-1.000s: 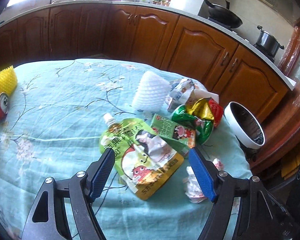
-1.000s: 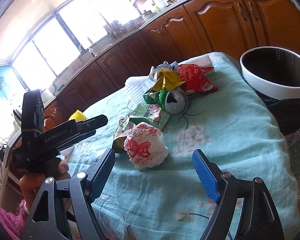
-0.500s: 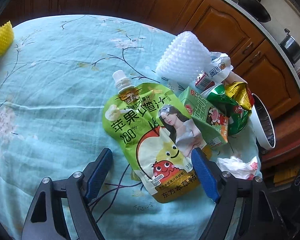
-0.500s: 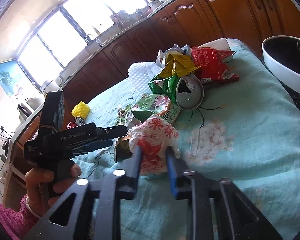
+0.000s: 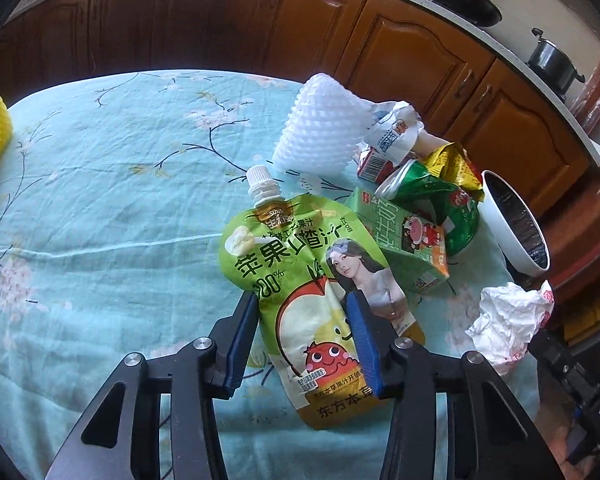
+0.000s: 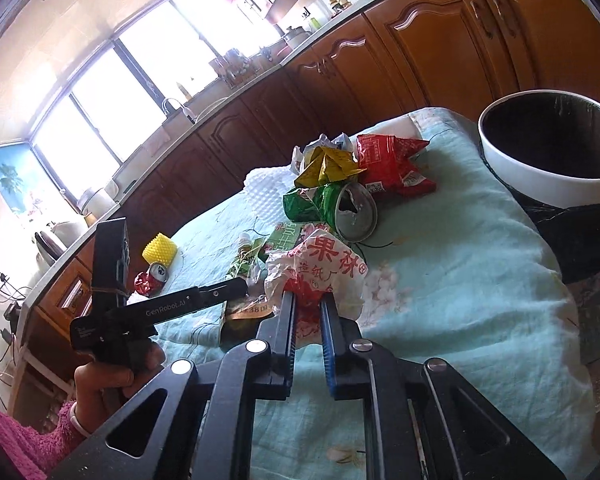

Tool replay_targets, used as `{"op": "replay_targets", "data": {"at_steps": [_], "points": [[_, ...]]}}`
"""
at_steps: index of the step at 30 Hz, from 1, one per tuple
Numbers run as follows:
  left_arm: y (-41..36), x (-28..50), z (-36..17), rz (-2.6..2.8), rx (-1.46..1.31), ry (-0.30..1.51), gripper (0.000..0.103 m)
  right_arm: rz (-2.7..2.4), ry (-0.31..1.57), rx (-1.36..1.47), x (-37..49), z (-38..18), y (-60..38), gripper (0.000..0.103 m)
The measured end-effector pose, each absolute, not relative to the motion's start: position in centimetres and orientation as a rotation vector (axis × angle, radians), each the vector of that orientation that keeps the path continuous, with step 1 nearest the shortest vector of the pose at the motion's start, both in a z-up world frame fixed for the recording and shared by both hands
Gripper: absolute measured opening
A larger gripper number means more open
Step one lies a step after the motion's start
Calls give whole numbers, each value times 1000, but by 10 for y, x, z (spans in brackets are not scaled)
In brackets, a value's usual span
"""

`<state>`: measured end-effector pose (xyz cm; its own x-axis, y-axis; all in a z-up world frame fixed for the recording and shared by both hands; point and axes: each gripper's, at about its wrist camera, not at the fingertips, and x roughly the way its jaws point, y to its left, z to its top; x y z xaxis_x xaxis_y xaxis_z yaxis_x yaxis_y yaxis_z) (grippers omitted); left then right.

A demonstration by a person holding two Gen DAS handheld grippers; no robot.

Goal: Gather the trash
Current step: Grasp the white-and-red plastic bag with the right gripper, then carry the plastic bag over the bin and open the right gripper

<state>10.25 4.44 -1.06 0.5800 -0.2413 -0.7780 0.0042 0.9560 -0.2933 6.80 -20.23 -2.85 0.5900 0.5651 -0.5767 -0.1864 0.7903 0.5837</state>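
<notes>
Both grippers on trash at the table's bin end.
Left gripper (image 5: 303, 300) has just been closing, jaws pinching the pouch (image 5: 300, 276); right gripper (image 6: 309, 300) is clamped on the wrapper (image 6: 320, 268) (crumpled). Open cloth (image 6: 460, 280) runs toward the bin (image 6: 540, 188) past the table edge.

Left gripper (image 5: 304, 312) jaws have just been closing; right gripper (image 6: 309, 304) clamped.
</notes>
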Motion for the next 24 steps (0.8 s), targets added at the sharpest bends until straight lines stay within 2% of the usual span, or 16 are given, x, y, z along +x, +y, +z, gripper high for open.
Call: {"op": "replay_targets", "data": {"at_steps": [13, 24], "points": [[14, 72, 38, -238, -191, 816, 41, 406, 761, 512, 58, -11, -231, 11], [-36, 83, 49, -387, -120, 789, 40, 271, 729, 534, 59, -6, -289, 11]]}}
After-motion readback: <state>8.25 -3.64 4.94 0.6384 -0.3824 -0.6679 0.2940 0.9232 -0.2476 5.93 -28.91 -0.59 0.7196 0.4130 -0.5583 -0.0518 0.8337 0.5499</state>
